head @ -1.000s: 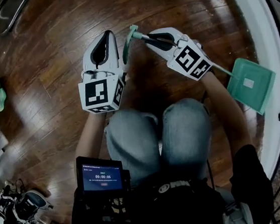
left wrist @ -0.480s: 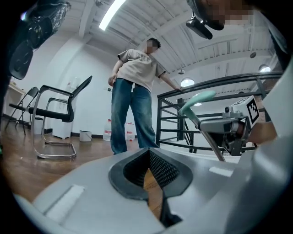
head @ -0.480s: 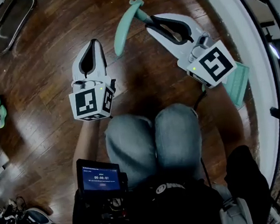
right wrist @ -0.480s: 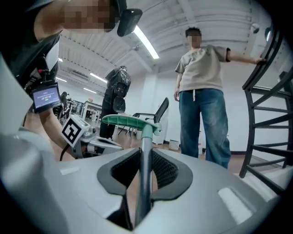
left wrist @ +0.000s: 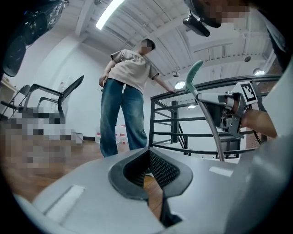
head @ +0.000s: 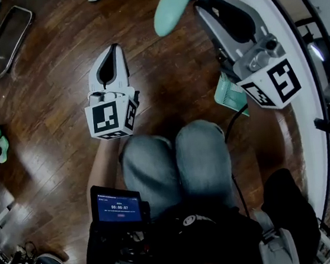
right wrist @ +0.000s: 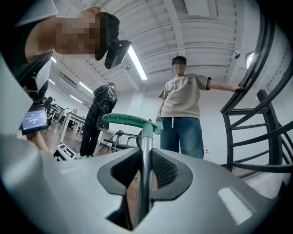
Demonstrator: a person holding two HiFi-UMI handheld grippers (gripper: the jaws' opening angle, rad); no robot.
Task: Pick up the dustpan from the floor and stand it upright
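My right gripper (head: pixel 203 4) is shut on the metal shaft (right wrist: pixel 144 173) of the dustpan. It holds the shaft high, with the green hand grip (head: pixel 179 1) past its tips. The green pan (head: pixel 230 93) hangs below this gripper, mostly hidden behind it. In the right gripper view the shaft runs between the pads up to the green hand grip (right wrist: pixel 130 121). My left gripper (head: pixel 114 47) is shut and holds nothing. It hovers left of the dustpan, apart from it. The left gripper view shows the tips of the left gripper (left wrist: pixel 149 151) meeting, with the dustpan shaft (left wrist: pixel 208 119) off to the right.
A person in jeans (left wrist: pixel 123 114) stands ahead by a black railing (left wrist: pixel 183 119). A white curved ledge (head: pixel 284 30) runs along the right. My knees (head: pixel 174 157) are below the grippers. A metal frame (head: pixel 4 34) lies far left on the wood floor.
My right gripper has risen with the dustpan. The handle swung up and the pan came in from the right to hang under the gripper. The left gripper rose slightly.
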